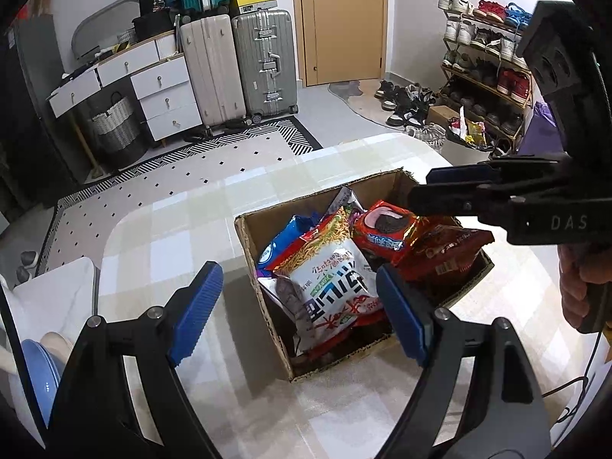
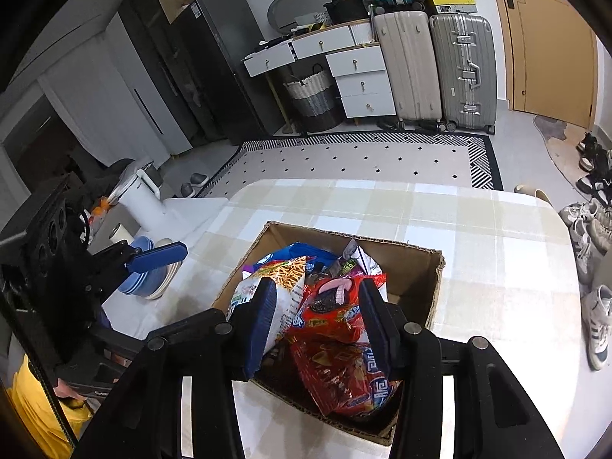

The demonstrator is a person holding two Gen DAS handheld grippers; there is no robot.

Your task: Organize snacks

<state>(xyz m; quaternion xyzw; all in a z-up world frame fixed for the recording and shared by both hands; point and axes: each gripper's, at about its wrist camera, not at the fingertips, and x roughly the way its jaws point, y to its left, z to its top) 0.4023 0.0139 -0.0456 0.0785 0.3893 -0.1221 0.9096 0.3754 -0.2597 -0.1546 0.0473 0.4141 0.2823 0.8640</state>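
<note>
An open cardboard box [image 1: 252, 252] [image 2: 413, 267] stands on the checked tablecloth, full of snack bags. A white and red noodle bag [image 1: 329, 279] [image 2: 283, 271] lies on top. Beside it are a red cookie bag [image 1: 382, 229] [image 2: 329, 313], a dark red bag [image 1: 447, 248] [image 2: 344, 375] and a blue bag [image 1: 283, 241] [image 2: 302, 250]. My left gripper [image 1: 298, 269] is wide open above the box's near corner and holds nothing. My right gripper [image 2: 316, 283] [image 1: 420, 185] hovers narrowly open over the red cookie bag; its pads do not press on it.
The checked table [image 1: 172, 229] reaches past the box on all sides. Stacked blue bowls [image 2: 145, 279] and a white appliance [image 2: 141, 199] stand on a side surface to the left. Shoes [image 2: 596, 317] and suitcases [image 1: 264, 61] are on the floor beyond.
</note>
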